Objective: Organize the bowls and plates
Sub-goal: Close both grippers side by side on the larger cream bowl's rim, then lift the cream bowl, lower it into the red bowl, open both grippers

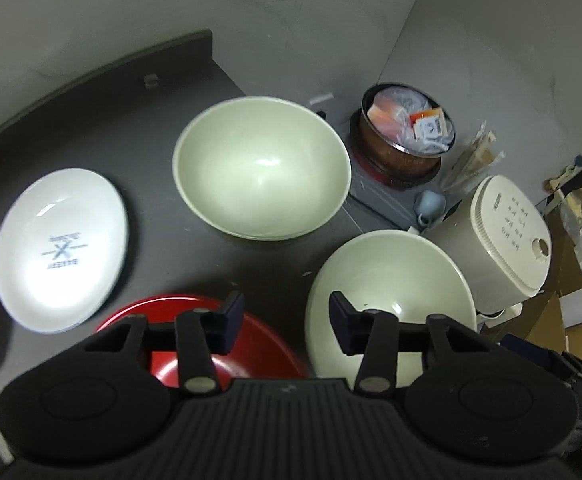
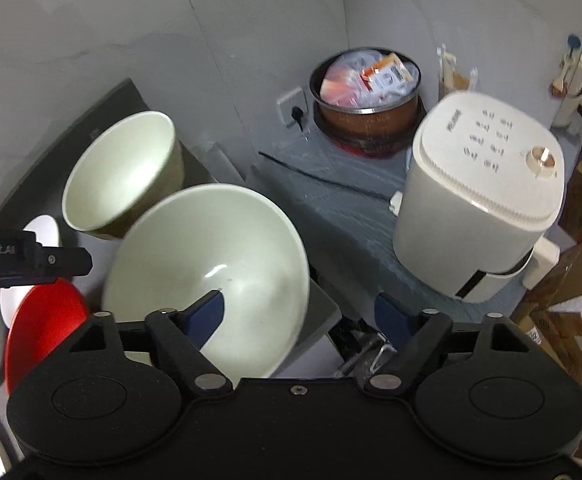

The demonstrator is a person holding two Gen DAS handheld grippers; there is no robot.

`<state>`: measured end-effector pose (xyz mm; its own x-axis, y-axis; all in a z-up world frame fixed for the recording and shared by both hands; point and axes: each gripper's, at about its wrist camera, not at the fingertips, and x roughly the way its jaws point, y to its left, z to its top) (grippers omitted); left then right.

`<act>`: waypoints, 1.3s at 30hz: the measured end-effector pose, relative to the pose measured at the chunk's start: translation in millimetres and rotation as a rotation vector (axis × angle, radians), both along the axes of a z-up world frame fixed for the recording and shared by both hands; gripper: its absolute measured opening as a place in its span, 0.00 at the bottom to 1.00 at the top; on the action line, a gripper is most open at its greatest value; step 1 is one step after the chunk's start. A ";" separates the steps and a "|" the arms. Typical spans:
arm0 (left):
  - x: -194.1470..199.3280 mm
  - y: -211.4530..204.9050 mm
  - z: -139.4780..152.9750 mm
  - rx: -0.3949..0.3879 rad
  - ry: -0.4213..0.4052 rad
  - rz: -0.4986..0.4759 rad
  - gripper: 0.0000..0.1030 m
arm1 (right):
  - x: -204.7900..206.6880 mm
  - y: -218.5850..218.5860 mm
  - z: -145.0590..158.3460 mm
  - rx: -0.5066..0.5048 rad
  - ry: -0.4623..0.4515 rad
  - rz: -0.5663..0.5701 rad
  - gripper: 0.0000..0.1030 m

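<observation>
On our dark tabletop (image 1: 139,128): left claw (image 1: 287,320) spread between red plate (image 1: 259,344) and pale bowl (image 1: 395,276), right claw (image 2: 299,312) spread astride that bowl's rim, both empty.

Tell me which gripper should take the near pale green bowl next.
Right, probably. The right gripper already straddles the near green bowl's rim, one finger over its inside. The left gripper hangs open between that bowl and the red dish.

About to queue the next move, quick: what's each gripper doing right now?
Left gripper: open, holding nothing, between the red plate and the near pale green bowl.
Right gripper: open, empty, straddling that bowl's rim.
</observation>
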<state>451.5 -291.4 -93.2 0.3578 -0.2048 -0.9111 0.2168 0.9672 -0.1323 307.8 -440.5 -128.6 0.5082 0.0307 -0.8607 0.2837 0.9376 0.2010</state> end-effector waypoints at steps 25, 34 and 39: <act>47.8 -54.3 -69.0 0.086 0.210 -0.076 0.17 | 28.9 -17.8 -42.6 0.149 0.104 0.038 0.12; 46.9 -39.8 -45.2 -0.003 0.181 -0.038 0.16 | 29.3 -14.4 -13.6 0.141 0.029 0.075 0.12; 44.2 -24.5 -19.1 -0.039 0.139 -0.011 0.16 | 28.2 -8.7 12.5 0.165 -0.018 0.083 0.12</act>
<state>495.7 -315.9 -112.3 0.2261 -0.2445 -0.9429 0.2040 0.9584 -0.1996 336.0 -449.2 -116.1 0.5134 0.2131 -0.8313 0.2019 0.9115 0.3584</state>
